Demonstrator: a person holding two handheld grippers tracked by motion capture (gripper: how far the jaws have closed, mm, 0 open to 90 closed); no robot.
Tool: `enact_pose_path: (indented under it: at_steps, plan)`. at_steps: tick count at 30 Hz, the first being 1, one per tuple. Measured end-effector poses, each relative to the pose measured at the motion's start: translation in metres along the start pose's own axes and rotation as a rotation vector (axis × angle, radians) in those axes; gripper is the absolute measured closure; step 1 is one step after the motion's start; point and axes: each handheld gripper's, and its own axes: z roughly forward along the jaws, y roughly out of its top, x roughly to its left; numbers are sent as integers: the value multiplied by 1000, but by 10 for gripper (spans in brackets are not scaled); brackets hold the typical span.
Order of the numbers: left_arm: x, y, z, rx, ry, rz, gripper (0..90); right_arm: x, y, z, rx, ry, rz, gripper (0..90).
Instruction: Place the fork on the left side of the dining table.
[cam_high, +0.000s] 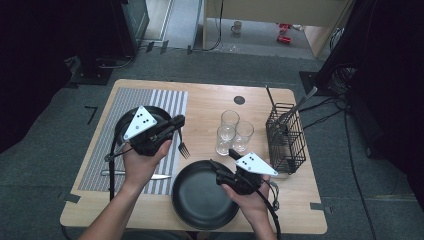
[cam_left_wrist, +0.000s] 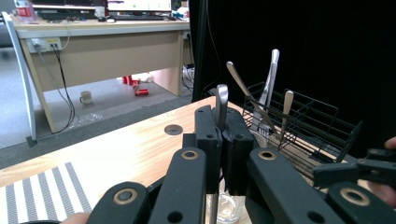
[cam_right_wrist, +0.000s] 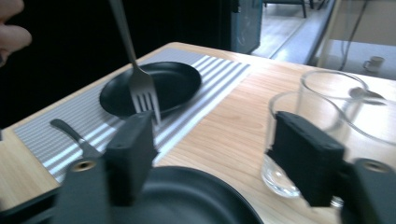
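The fork (cam_high: 182, 145) is hanging tines down from the left gripper (cam_high: 176, 124), whose jaws are closing tight on its handle; it is hovering above the right edge of the striped mat (cam_high: 165, 102), just beside the small black plate (cam_high: 152, 114) that is lying on the mat. In the left gripper view the handle (cam_left_wrist: 222, 105) is standing upright between the pinching jaws. A knife (cam_high: 131, 174) is lying across the near end of the mat, in front of that plate. The right gripper (cam_high: 216, 169) is hovering over the rim of the large black plate (cam_high: 200, 200) at the near edge of the surface (cam_high: 210, 100), with its jaws standing apart and holding nothing. Three glasses (cam_high: 233, 131) are standing clustered near the middle, and a wire basket (cam_high: 285, 137) at the right is holding more cutlery upright. Judging by the layout, a place setting is partly laid: a plate and a knife are on the mat, while the fork is waiting to be set down. The large plate is sitting off the mat, and the glasses are probably waiting to be placed too.
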Motion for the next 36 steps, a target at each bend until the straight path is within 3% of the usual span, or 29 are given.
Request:
enact_pose_path:
  at_steps: [1,2,5,12,22,33,36]
  plan:
    - [1,0,1,-3,4,-3,885,-2,-1,-2,2,-6,4,146]
    - [2,0,1,-2,7,-3,885,-6,-3,-4,10,20,-6,85]
    - [6,1,1,-7,15,-4,885,-12,-8,-8,19,34,7,0]
    - [15,3,0,-27,30,-7,884,-24,-21,-19,45,-27,5,0]
    - [27,5,-1,-47,70,-17,885,-46,-49,-33,74,-66,44,0]
    - [49,6,0,-75,118,-40,885,-73,-79,-44,140,-93,78,0]
    - [53,5,0,-77,114,-49,885,-81,-88,-48,153,-107,94,0]
